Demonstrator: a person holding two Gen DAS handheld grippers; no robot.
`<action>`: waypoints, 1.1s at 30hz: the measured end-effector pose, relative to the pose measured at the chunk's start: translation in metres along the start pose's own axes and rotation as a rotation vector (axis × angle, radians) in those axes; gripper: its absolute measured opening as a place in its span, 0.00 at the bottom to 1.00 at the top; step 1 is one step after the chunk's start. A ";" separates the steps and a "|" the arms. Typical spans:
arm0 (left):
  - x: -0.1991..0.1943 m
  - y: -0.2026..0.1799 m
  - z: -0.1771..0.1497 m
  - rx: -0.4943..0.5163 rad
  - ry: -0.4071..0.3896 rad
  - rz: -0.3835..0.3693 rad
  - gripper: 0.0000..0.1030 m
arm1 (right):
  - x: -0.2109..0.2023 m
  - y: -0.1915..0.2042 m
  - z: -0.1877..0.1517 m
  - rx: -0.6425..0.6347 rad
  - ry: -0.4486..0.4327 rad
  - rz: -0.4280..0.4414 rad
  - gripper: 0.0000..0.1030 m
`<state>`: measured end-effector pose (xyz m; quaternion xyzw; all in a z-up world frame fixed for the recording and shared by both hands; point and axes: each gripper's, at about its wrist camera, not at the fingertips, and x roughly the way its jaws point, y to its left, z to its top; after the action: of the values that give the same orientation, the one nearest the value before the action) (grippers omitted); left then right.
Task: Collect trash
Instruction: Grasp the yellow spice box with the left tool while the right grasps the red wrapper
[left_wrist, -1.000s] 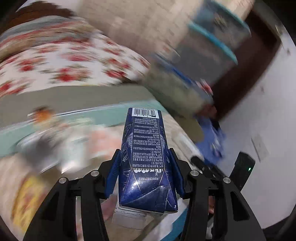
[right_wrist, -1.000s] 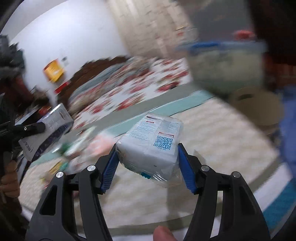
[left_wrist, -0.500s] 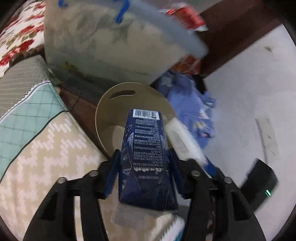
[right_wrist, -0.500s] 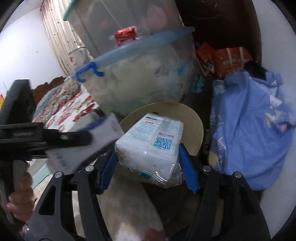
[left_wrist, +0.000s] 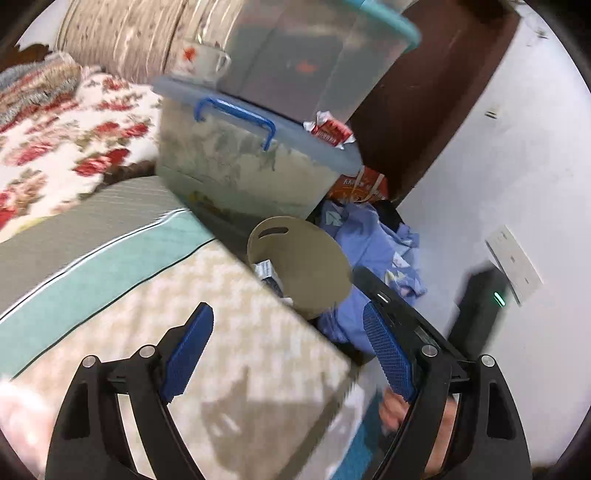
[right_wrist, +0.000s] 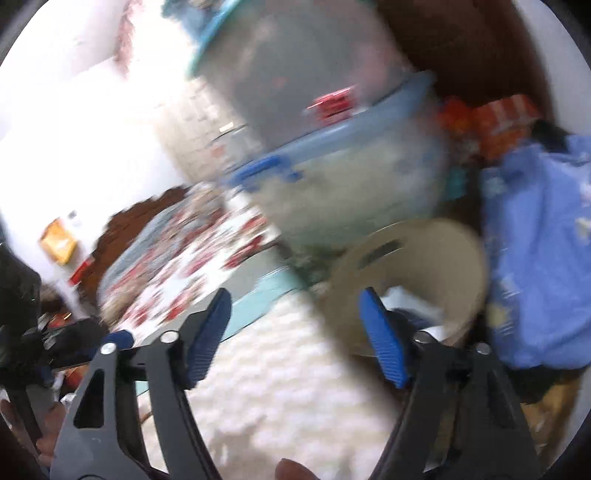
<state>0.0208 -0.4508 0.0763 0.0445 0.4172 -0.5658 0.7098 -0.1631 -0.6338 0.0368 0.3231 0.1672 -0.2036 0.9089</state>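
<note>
A: Left wrist view: the left gripper (left_wrist: 282, 347) stands wide apart with nothing between its blue pads; its jaws have just been opening. The dark carton (left_wrist: 272, 277) it let go lies inside the tan bin (left_wrist: 325, 273), against the near wall.

B: Makes sense. The bin sits on the floor right against the corner of the patterned mat (left_wrist: 229, 332), so a drop from above lands straight in.

A: The right gripper (right_wrist: 295, 332) is spread too, and empty. Something white (right_wrist: 406, 302) shows inside the bin past its right pad, likely the wrapped pack, though the blur keeps me from being sure.

B: So both pieces of trash look binned. Why hang the tongs open over the mat?

A: I'd guess they are free for the next pickup. The left gripper shows at the far left of the right wrist view, a hand (right_wrist: 48, 421) under it.

B: The blue cloth (left_wrist: 373, 240) beside the bin and the storage box (left_wrist: 255, 162) behind it seem untouched.
</note>
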 end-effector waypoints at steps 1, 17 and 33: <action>-0.020 0.006 -0.008 -0.002 -0.012 0.003 0.77 | 0.004 0.016 -0.007 -0.016 0.026 0.038 0.66; -0.304 0.199 -0.182 -0.375 -0.183 0.707 0.81 | 0.052 0.224 -0.160 -0.225 0.461 0.405 0.67; -0.253 0.226 -0.278 -0.197 0.099 0.686 0.82 | 0.038 0.282 -0.254 -0.583 0.588 0.255 0.80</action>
<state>0.0575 -0.0279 -0.0334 0.1406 0.4642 -0.2490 0.8383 -0.0389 -0.2774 -0.0197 0.1151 0.4283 0.0667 0.8938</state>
